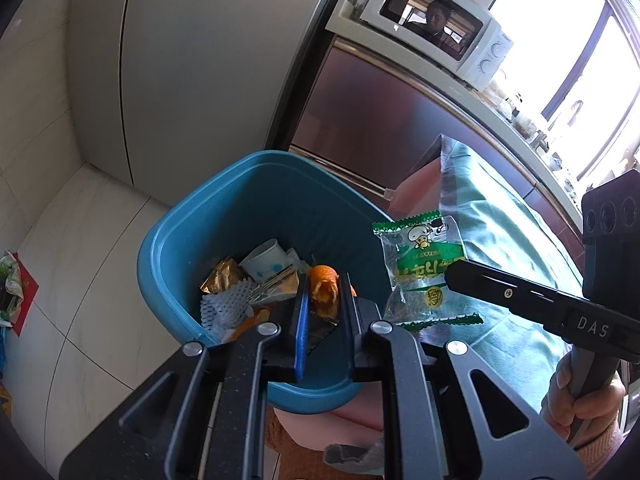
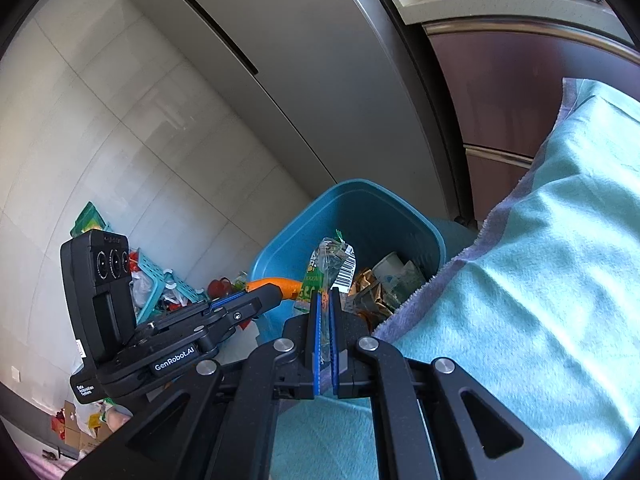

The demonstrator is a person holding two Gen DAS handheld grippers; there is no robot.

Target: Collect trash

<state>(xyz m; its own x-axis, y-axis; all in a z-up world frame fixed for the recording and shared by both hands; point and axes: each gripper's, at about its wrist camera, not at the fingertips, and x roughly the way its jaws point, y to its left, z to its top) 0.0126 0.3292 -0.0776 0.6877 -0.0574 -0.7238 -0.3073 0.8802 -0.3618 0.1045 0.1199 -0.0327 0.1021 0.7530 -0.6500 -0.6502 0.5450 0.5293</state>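
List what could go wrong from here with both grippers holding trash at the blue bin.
1. The snack wrapper in the right gripper hangs over the blue bin's rim beside the teal cloth; being light, it may drift onto the cloth when released.
2. The orange peel is pinched in the left gripper and may cling to the pads.
3. The two grippers sit close together over the bin and could knock each other.
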